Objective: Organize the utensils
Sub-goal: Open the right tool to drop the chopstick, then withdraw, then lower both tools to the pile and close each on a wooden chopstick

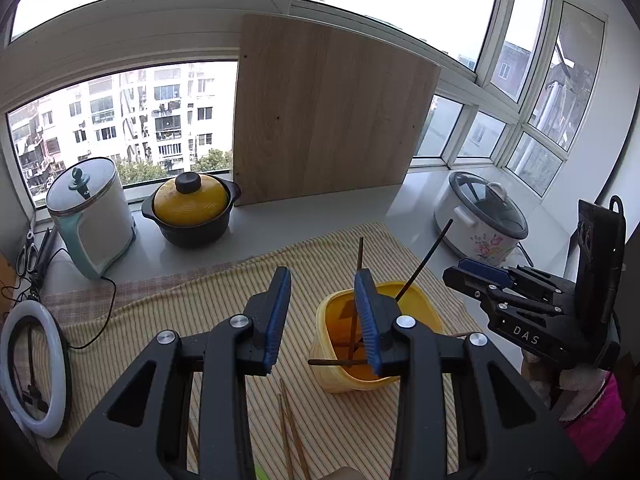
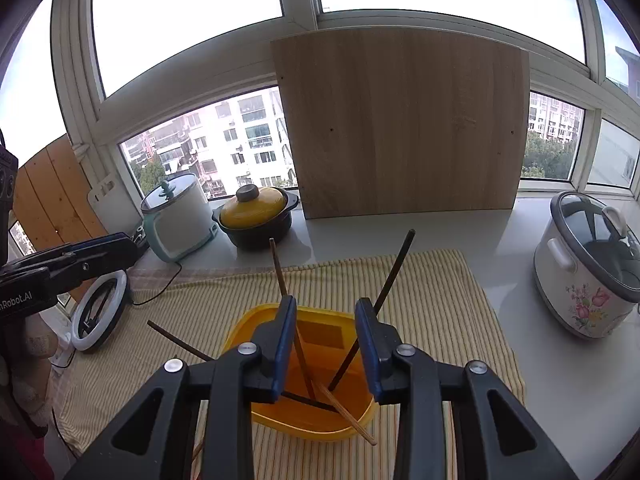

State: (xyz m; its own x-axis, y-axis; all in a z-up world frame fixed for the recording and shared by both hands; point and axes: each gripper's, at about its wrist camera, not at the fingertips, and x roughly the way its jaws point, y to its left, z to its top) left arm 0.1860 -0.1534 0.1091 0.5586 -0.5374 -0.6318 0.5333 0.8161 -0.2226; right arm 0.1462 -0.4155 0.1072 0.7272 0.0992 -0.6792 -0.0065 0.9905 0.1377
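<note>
Right wrist view: both tongs [image 2: 325, 344] part open, empty; their fingers hide chopsticks [image 2: 306, 364] in yellow tub [image 2: 240, 332].

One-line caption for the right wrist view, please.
Open right gripper poised over a yellow container holding several chopsticks, on a striped cloth.

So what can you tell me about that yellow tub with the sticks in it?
The yellow tub looks like plastic, squarish with rounded corners and no lid. It sits upright on the striped cloth. Several chopsticks lean in it, dark and light brown, their ends poking over the rim. Neither gripper touches it.
</note>
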